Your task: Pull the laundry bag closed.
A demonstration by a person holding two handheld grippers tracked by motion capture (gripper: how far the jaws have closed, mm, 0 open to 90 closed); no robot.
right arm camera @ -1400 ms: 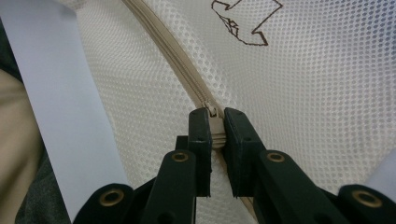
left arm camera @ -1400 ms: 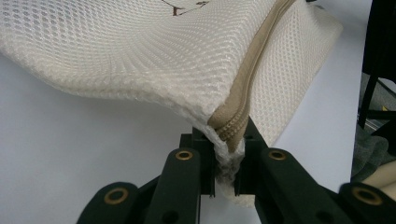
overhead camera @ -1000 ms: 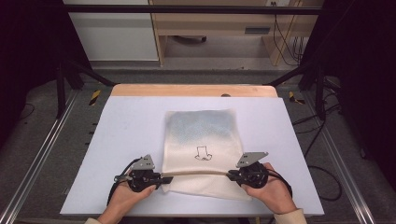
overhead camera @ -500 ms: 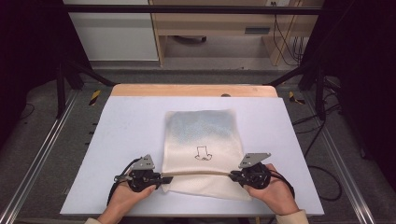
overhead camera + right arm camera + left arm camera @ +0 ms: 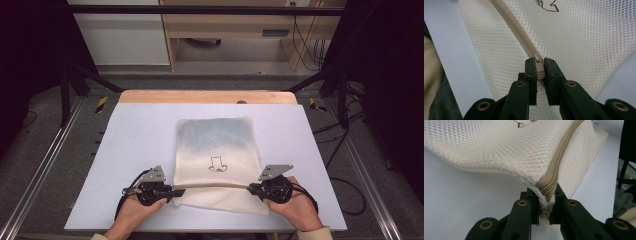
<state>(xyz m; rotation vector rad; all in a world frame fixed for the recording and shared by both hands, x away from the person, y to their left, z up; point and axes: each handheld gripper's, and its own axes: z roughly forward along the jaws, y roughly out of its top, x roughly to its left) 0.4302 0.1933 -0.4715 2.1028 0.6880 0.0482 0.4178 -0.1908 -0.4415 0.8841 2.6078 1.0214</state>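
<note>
Mesh bag [image 5: 220,150] lies flat on the white table [image 5: 125,150], about centre and toward my edge of it. It's cream netting with a small dark line drawing [image 5: 217,164] on the top face. A tan zipper [image 5: 212,185] runs across the bag near its close end, from one side to the other.

My left gripper [image 5: 172,192] has the zipper's left end — jaws pressed onto the tape and the bunched mesh at that corner. In the left gripper view that corner [image 5: 546,195] sits clamped between the two black jaws, and the mesh bulges up off the table just behind the pinch.

My right gripper [image 5: 252,188] has the other end — jaws pinching the zipper slider [image 5: 539,67], clear in the right gripper view, with the closed zipper running away from it diagonally across the mesh.

The zipper line sits slightly raised between the two grips; the rest of the bag rests on the table.

Both hands are at the near edge, left hand [image 5: 132,212] and right hand [image 5: 295,207] cupping the gripper bodies from below. A wooden strip [image 5: 205,96] runs along the table's far edge, with a cabinet [image 5: 120,35] on the floor beyond it.
</note>
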